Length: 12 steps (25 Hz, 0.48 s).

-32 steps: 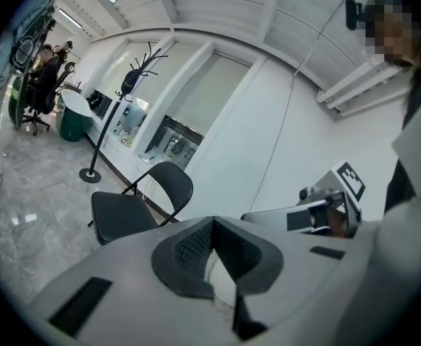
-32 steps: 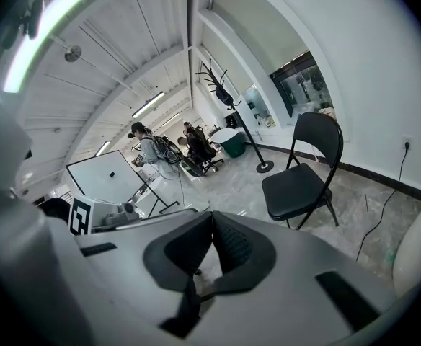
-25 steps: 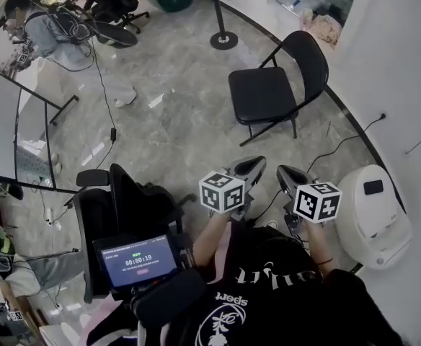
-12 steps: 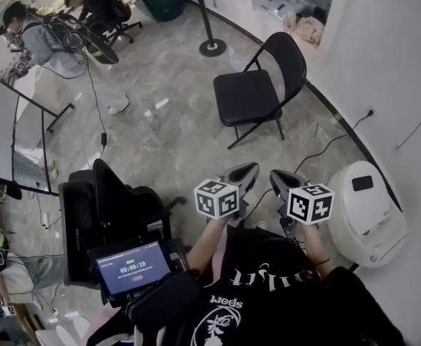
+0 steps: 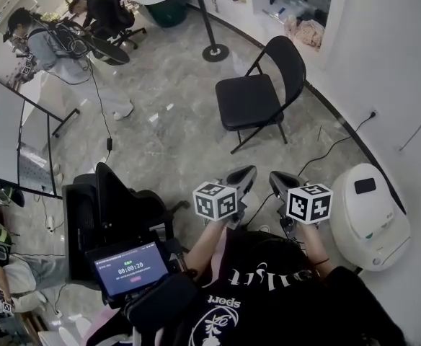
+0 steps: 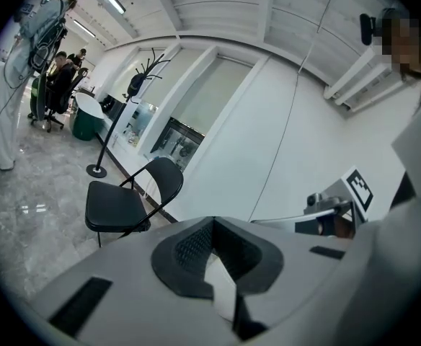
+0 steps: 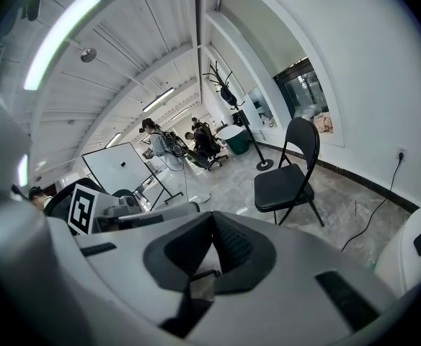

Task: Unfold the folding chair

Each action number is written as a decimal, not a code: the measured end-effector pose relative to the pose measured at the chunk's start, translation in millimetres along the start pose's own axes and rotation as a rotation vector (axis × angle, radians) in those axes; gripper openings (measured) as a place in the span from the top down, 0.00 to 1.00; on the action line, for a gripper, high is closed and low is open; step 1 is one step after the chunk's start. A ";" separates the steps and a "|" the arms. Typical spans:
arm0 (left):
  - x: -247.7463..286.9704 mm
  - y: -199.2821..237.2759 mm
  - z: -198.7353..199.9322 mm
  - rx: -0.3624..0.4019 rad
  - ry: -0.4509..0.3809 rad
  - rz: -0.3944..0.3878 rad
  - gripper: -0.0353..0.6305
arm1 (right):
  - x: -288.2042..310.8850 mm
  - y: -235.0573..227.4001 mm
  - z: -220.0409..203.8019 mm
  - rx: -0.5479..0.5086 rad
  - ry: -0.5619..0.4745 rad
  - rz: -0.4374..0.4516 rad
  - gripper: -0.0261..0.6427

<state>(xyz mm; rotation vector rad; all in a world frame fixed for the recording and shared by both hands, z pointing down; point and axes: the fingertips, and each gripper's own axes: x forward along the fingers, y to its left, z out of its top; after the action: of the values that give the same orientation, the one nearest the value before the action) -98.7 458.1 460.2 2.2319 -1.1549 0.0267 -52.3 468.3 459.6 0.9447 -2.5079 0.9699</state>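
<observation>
A black folding chair [image 5: 257,96] stands unfolded on the grey marble floor near the curved white wall, its seat flat and its back upright. It also shows in the left gripper view [image 6: 120,206] and the right gripper view [image 7: 288,182]. My left gripper [image 5: 245,176] and right gripper [image 5: 277,182] hang side by side close to my body, well short of the chair. Both are shut with nothing between their jaws. Each carries a marker cube [image 5: 215,200].
A white rounded appliance [image 5: 373,215] sits by the wall at the right, with a black cable [image 5: 333,146] trailing across the floor. A black office chair with a timer screen [image 5: 127,267] is at my left. A coat-stand base [image 5: 215,52] and a whiteboard [image 5: 9,132] stand farther off. A person [image 5: 48,42] stands at the far left.
The whole view has shifted a little; the chair sits slightly higher and more to the left in the head view. Both grippers stay shut and side by side.
</observation>
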 end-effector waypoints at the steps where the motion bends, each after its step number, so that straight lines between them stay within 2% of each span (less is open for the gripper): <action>1: 0.0 1.3 -0.7 0.001 0.002 0.004 0.94 | 1.0 -0.6 -0.6 0.000 0.001 0.001 0.94; 12: -9.5 22.3 8.4 -0.020 0.005 0.045 0.94 | 14.1 -1.1 6.1 0.005 0.018 0.009 0.94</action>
<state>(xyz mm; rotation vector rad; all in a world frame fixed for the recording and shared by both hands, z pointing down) -123.3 451.1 462.2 2.1875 -1.1974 0.0388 -62.2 456.9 462.3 0.9229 -2.4981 0.9832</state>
